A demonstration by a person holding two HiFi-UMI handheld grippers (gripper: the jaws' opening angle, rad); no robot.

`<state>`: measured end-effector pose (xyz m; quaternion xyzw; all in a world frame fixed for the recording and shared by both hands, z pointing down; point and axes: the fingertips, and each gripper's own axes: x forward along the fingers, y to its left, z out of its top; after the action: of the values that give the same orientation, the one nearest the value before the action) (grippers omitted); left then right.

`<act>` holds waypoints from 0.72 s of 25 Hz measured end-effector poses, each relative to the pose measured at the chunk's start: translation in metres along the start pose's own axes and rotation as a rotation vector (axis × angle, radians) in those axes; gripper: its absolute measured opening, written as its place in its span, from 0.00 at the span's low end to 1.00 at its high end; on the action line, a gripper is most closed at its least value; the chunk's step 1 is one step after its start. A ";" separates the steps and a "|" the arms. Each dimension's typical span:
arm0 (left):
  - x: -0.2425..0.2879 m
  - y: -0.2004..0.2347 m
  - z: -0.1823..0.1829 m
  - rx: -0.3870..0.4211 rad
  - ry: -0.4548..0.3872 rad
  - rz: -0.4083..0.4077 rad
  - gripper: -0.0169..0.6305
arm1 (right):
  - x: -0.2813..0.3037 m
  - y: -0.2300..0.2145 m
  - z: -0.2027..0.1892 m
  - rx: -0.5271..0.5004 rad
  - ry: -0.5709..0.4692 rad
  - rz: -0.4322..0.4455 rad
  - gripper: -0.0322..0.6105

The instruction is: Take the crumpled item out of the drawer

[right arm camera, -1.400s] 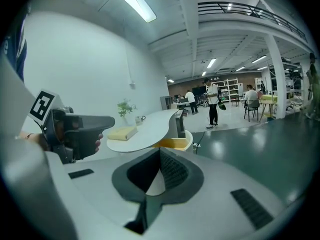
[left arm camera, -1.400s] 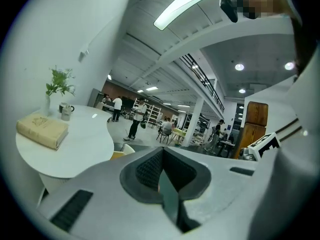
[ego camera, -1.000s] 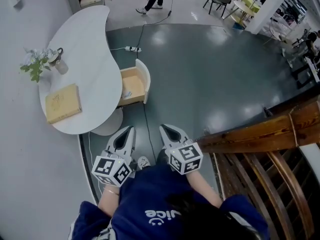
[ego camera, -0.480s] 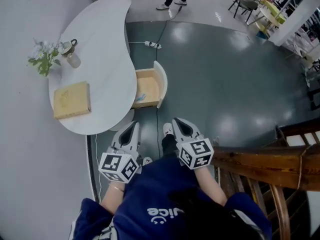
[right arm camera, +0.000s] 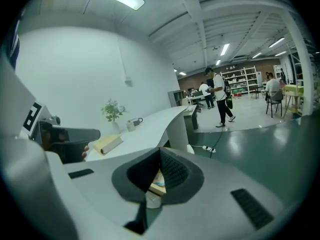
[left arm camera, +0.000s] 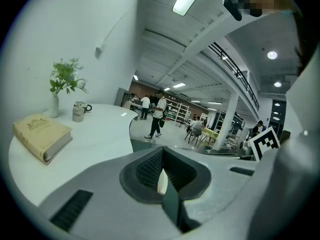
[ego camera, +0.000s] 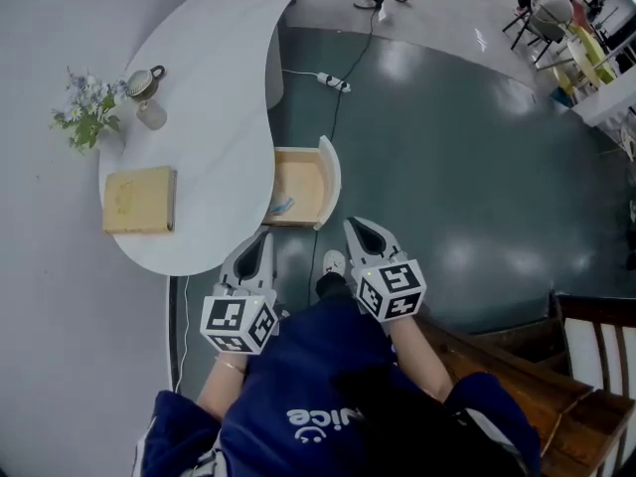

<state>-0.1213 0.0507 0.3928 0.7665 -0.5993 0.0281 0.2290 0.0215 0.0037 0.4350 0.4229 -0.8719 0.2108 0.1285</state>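
Looking down in the head view, where does the crumpled item lie? (Reader)

In the open drawer, at its near left corner, against the side wall and just under the edge of the table. It shows only as a small blue-and-white scrap; the rest of the drawer floor is bare wood. (Legend)

And the tools? (Reader)

The left gripper and right gripper are both held short of the drawer, apart from the item and pointing toward it. Each gripper view shows its jaws closed together with nothing between them. (Legend)

What could go wrong from here? (Reader)

Judged from this layout, three things. Jaws that reach the scrap unopened would only push it deeper into the corner. The corner is cramped, so a jaw entering there may strike the table's edge or the drawer's side wall, or nudge the drawer inward. The item looks light and loosely crumpled, so a shallow pinch may slip off it. A power strip with its cable also lies on the floor beyond the drawer, a possible snag for the feet (Legend)
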 end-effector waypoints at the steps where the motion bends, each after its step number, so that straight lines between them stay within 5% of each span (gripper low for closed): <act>1: 0.008 0.000 0.002 -0.007 0.001 0.023 0.03 | 0.004 -0.006 0.003 -0.004 0.006 0.013 0.06; 18: 0.105 -0.010 -0.014 -0.001 0.081 0.221 0.03 | 0.060 -0.078 0.036 -0.060 0.068 0.181 0.06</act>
<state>-0.0793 -0.0373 0.4351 0.6940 -0.6703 0.0838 0.2491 0.0455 -0.0978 0.4476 0.3309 -0.9076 0.2097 0.1509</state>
